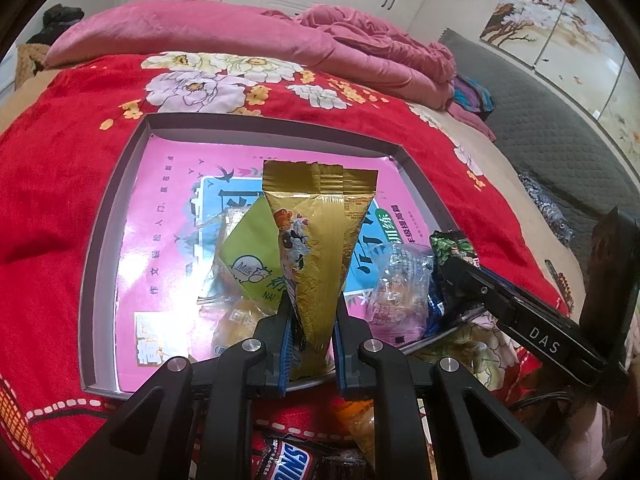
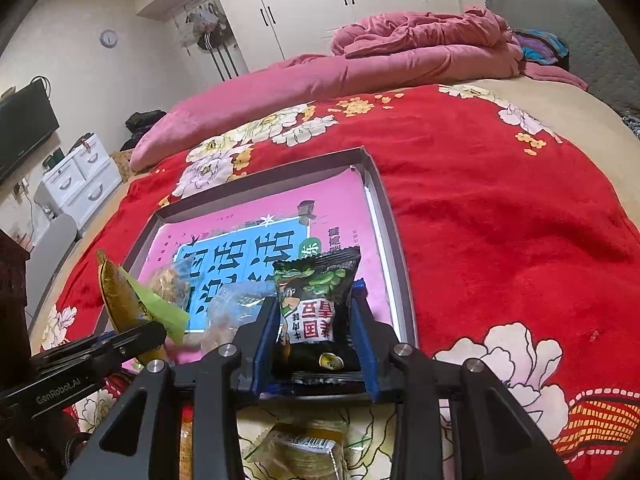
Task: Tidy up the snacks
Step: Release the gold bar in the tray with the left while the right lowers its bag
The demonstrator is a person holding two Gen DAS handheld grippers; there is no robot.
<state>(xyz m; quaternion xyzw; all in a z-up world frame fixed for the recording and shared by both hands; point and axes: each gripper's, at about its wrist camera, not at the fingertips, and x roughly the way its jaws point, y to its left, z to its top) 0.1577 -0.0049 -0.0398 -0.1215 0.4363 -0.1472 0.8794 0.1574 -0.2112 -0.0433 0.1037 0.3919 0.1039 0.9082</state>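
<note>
My left gripper [image 1: 312,312] is shut on a gold snack packet [image 1: 320,248], held upright over the near edge of a shallow grey box [image 1: 100,224] lined with a pink sheet. My right gripper [image 2: 316,312] is shut on a black and green pea snack packet [image 2: 316,300], held over the same box [image 2: 394,248] at its near right. Inside the box lie a green milk candy packet [image 1: 248,264] and clear wrapped snacks [image 1: 396,292]. The right gripper shows at the right of the left wrist view [image 1: 452,256]. The left gripper with the gold packet [image 2: 116,296] shows at the left of the right wrist view.
The box sits on a red floral blanket [image 2: 500,220] on a bed. A pink quilt [image 1: 224,36] lies heaped at the far side. Loose snacks lie on the blanket under the grippers: a Snickers bar [image 1: 280,460] and a clear wrapped pastry [image 2: 304,448].
</note>
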